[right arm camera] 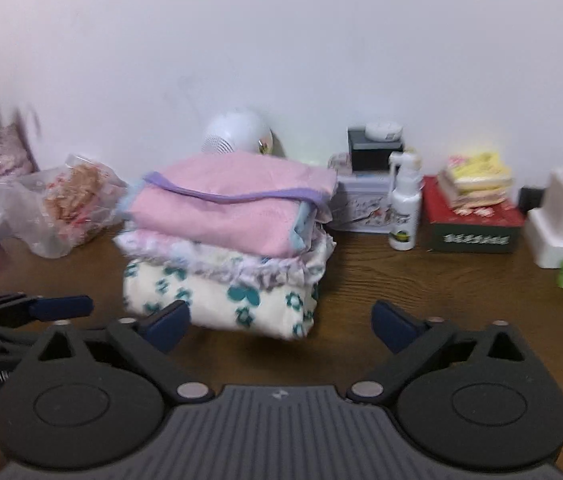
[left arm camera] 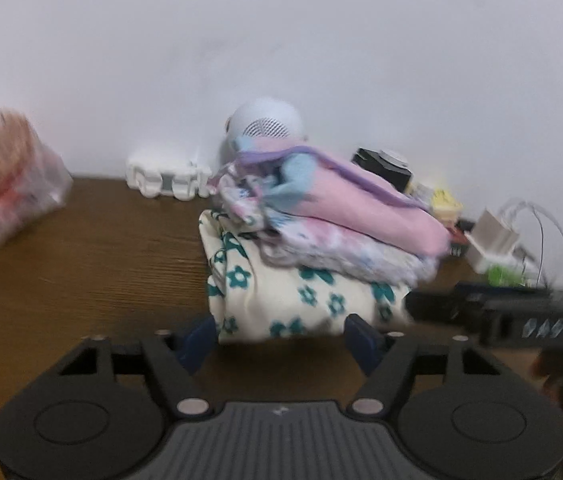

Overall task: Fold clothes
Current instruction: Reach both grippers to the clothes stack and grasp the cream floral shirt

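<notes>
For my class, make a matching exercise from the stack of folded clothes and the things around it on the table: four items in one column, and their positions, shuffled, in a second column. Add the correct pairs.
Items
1. pink cloth with purple trim
2. cream cloth with teal flowers
3. white spray bottle
4. clear plastic bag

Positions
A. bottom of the stack
B. left of the stack
C. top of the stack
D. right of the stack, beside the red box

Pairs: 1-C, 2-A, 3-D, 4-B
</notes>
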The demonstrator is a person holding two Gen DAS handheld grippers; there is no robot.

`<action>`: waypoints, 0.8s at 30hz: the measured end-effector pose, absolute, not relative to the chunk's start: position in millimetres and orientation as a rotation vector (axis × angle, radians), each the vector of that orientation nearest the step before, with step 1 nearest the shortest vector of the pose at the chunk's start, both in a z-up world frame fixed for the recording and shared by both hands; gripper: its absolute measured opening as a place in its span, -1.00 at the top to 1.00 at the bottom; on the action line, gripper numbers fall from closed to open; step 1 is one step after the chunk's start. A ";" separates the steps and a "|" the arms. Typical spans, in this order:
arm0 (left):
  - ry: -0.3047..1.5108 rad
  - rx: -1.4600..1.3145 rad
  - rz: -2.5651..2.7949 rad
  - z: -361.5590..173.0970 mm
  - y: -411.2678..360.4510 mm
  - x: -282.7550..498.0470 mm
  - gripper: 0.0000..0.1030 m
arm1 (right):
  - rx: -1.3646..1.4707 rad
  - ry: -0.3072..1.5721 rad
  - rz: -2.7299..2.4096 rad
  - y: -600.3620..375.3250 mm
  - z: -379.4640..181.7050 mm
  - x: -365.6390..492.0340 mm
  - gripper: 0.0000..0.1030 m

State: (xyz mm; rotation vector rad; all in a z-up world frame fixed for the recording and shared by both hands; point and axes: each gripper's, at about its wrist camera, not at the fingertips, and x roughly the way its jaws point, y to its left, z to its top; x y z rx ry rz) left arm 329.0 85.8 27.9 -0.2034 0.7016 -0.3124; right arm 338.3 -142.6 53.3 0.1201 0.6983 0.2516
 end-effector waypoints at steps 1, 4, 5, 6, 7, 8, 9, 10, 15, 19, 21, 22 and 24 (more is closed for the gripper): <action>0.707 -0.217 -0.314 22.7 87.6 337.5 -0.13 | 0.126 0.711 0.263 -140.9 47.4 347.3 -0.57; 0.712 -0.251 -0.359 15.2 90.7 352.4 0.16 | 0.210 0.710 0.315 -145.4 34.5 372.2 -0.18; 0.714 -0.260 -0.370 14.6 89.8 354.4 0.21 | 0.244 0.711 0.328 -147.9 32.2 377.1 0.01; 0.716 -0.270 -0.381 14.1 88.9 356.4 0.30 | 0.275 0.712 0.337 -150.2 30.2 381.2 0.11; 0.718 -0.281 -0.390 14.3 88.6 357.2 0.47 | 0.299 0.716 0.339 -152.4 30.6 381.7 0.29; 0.718 -0.300 -0.390 17.2 90.2 353.8 0.53 | 0.321 0.722 0.339 -154.6 31.9 381.0 0.41; 0.718 -0.319 -0.390 20.1 91.8 350.4 0.63 | 0.343 0.728 0.338 -156.8 33.1 380.2 0.63; 0.716 -0.338 -0.394 24.5 93.9 345.2 0.67 | 0.364 0.734 0.338 -159.0 34.3 379.5 0.77; 0.579 -0.387 -0.521 101.5 112.2 256.5 0.75 | 0.369 0.691 0.478 -167.5 95.6 313.5 0.87; 0.392 -0.361 -0.600 192.1 118.8 153.3 0.77 | 0.397 0.619 0.595 -175.5 174.7 222.9 0.87; 0.329 -0.349 -0.614 224.9 120.4 107.3 0.77 | 0.380 0.562 0.642 -176.8 210.0 179.6 0.87; 0.336 -0.342 -0.602 232.0 117.8 91.6 0.77 | 0.369 0.533 0.664 -177.4 227.3 158.2 0.87; 0.385 -0.317 -0.542 223.8 107.5 79.5 0.74 | 0.342 0.532 0.640 -173.2 243.4 130.5 0.86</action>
